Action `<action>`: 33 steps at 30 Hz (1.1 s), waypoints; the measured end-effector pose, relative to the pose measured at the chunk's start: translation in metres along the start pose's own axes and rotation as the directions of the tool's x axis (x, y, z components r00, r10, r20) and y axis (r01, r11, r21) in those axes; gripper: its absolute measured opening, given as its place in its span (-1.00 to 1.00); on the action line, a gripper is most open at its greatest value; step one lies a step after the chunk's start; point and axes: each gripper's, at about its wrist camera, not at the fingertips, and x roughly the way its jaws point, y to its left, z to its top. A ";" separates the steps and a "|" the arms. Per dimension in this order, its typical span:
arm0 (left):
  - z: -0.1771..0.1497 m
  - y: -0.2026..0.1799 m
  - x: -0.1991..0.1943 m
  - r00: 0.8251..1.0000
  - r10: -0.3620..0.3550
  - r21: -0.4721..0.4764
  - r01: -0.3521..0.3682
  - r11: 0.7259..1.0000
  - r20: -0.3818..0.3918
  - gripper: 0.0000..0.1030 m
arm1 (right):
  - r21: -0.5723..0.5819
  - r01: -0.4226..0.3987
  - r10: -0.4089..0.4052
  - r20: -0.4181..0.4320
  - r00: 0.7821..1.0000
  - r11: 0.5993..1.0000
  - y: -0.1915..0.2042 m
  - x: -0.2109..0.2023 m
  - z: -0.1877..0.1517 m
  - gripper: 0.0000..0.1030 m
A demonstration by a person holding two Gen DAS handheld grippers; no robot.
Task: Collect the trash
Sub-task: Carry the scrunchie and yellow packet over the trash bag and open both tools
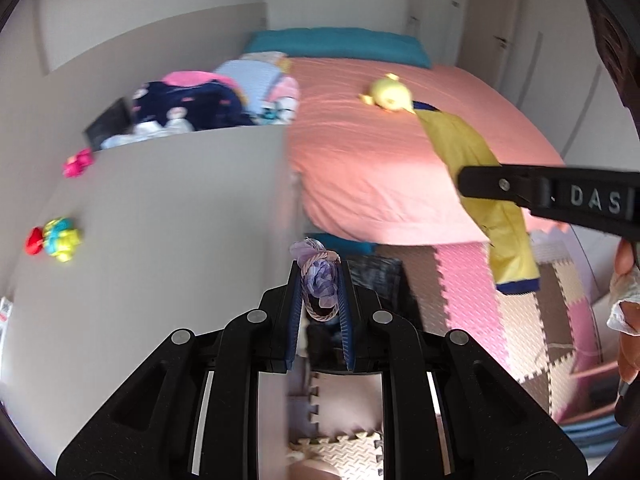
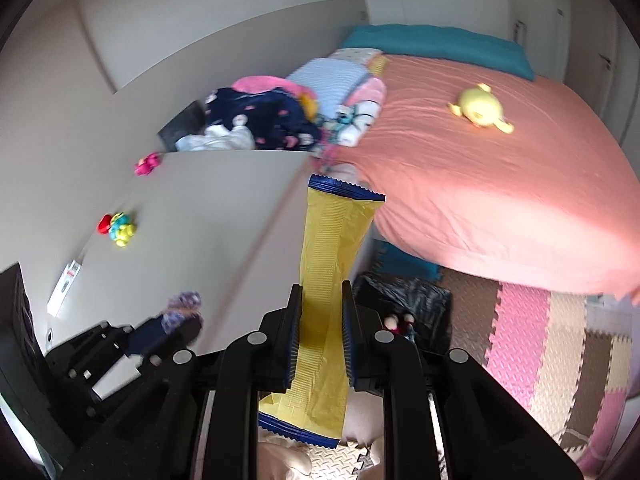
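Nearest the lens, the left gripper (image 1: 320,280) is observed clamped on a small purple crumpled wad (image 1: 320,276) wound with a pale cord; the pads press it from both sides. The right gripper (image 2: 320,320) is likewise pinched on a long yellow wrapper (image 2: 332,264) with dark blue serrated ends, held about mid-length, one end projecting forward and the other hanging back toward the camera. In the left wrist view the same wrapper is seen dangling from the right tool, whose side bears the letters "DAS". A hand (image 1: 624,308) is partly visible at the right edge.

Just beyond the fingers, a black bag (image 2: 404,300) is noted on the foam mat floor (image 2: 540,344), beside the foot of the bed (image 2: 480,200). It is judged to be the trash receptacle, though this cannot be confirmed.

Progress, as judged: two pieces are picked up and carried; neither has been deposited. Depositing both is left.

Farther off, small coloured toys (image 2: 118,229) lie on a grey surface (image 2: 208,220). A white slip with red print (image 2: 66,284) is present there; its writing is too small to be read. A yellow plush toy (image 2: 480,110) rests on the bed, clothing (image 2: 256,120) piled beside it.
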 end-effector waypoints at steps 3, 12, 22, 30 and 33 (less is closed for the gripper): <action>0.005 -0.024 0.013 0.999 -0.031 0.026 0.032 0.999 -0.026 -0.68 | 0.042 0.012 -0.012 -0.006 1.000 0.999 -0.026 -0.002 -0.005 -0.62; 0.011 -0.060 0.044 0.994 -0.067 0.069 0.073 0.995 -0.087 -0.68 | 0.108 0.022 -0.019 -0.030 0.999 0.994 -0.070 0.012 -0.006 -0.62; 0.008 -0.044 0.062 0.993 0.101 0.063 -0.097 0.993 -0.058 0.89 | 0.149 0.190 -0.194 0.015 0.981 0.970 -0.093 0.030 0.004 0.77; -0.002 -0.025 0.068 0.992 0.094 0.045 -0.091 0.995 -0.083 0.89 | 0.161 0.163 -0.163 -0.012 0.987 0.973 -0.089 0.039 -0.001 0.81; -0.002 -0.019 0.062 0.993 0.090 0.029 -0.088 0.996 -0.082 0.89 | 0.152 0.153 -0.153 -0.010 0.988 0.976 -0.077 0.039 0.000 0.81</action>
